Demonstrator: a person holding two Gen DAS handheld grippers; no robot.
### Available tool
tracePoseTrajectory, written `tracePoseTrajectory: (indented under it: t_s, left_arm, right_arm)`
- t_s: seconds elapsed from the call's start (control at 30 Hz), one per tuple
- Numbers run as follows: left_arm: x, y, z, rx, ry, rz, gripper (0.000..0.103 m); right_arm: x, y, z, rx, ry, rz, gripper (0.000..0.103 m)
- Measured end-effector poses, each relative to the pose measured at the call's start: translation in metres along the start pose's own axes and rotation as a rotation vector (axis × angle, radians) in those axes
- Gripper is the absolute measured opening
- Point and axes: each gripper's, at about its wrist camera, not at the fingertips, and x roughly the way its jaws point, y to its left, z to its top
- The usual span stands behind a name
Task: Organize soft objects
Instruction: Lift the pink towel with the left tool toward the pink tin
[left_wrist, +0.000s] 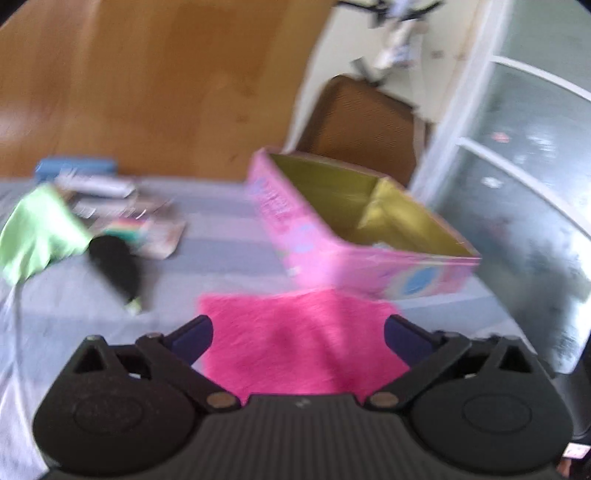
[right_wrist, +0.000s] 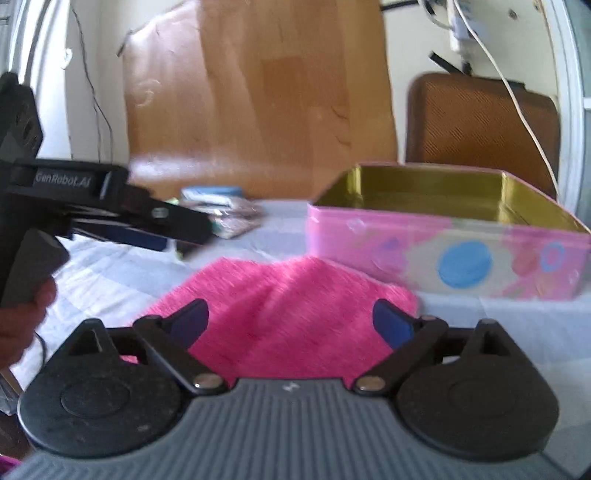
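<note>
Spread wide with nothing between its fingers, the left gripper (left_wrist: 299, 338) hovers over the pink fuzzy cloth (left_wrist: 295, 339), whose near edge disappears under the gripper body. Likewise agape and empty, the right gripper (right_wrist: 291, 325) faces the same cloth (right_wrist: 284, 314), which lies flat on the grey sheet (right_wrist: 110, 266), its long axis running crosswise. Just beyond the cloth stands the open pink tin (right_wrist: 443, 254). Motion blur smears the green cloth (left_wrist: 37, 232) far left.

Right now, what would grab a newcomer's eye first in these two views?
The fuzzy hot-pink cloth lying on the pale grey sheet, right in front of both open grippers. Just behind it stands the open pink tin box with a gold interior. Farther left lies a lime-green cloth.
</note>
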Motion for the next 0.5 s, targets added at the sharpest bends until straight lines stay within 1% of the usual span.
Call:
tracePoseTrajectory:
  t_s: [0.07, 0.13, 0.17, 0.23, 0.27, 0.3, 0.33, 0.37, 0.4, 0.43, 0.47, 0.5]
  left_arm:
    - [0.008, 0.011, 0.0, -0.053, 0.048, -0.012, 0.102]
    - [0.016, 0.014, -0.004, -0.071, 0.085, -0.029, 0.102]
    - [0.021, 0.013, -0.005, -0.073, 0.101, -0.042, 0.102]
    - [0.034, 0.011, -0.012, -0.086, 0.141, -0.092, 0.102]
    - [0.035, 0.006, -0.013, -0.067, 0.128, -0.092, 0.102]
    - [0.039, 0.0, -0.014, -0.04, 0.137, -0.097, 0.101]
    - [0.041, -0.005, -0.014, -0.026, 0.14, -0.109, 0.1]
    - [0.045, -0.009, -0.015, -0.021, 0.151, -0.135, 0.094]
    - [0.046, -0.014, -0.016, -0.019, 0.162, -0.164, 0.09]
    - [0.049, -0.018, -0.016, -0.015, 0.173, -0.182, 0.088]
    - [0.052, -0.023, -0.016, -0.01, 0.184, -0.203, 0.085]
    - [0.052, -0.026, -0.015, -0.014, 0.183, -0.221, 0.083]
  right_arm:
    - [0.01, -0.001, -0.003, -0.022, 0.068, -0.003, 0.099]
    - [0.02, 0.0, -0.006, -0.022, 0.121, 0.016, 0.1]
    - [0.023, 0.002, -0.01, -0.013, 0.146, 0.032, 0.103]
    - [0.025, 0.011, -0.009, -0.053, 0.152, 0.039, 0.102]
    - [0.027, 0.015, -0.008, -0.067, 0.153, 0.059, 0.098]
    - [0.028, 0.021, -0.008, -0.082, 0.152, 0.072, 0.093]
    - [0.029, 0.026, -0.008, -0.107, 0.148, 0.066, 0.09]
    - [0.029, 0.031, -0.008, -0.125, 0.14, 0.073, 0.076]
    - [0.029, 0.034, -0.008, -0.128, 0.132, 0.098, 0.062]
    - [0.028, 0.035, -0.007, -0.128, 0.127, 0.104, 0.057]
    - [0.027, 0.037, -0.007, -0.132, 0.121, 0.102, 0.048]
    - [0.027, 0.038, -0.008, -0.133, 0.116, 0.101, 0.042]
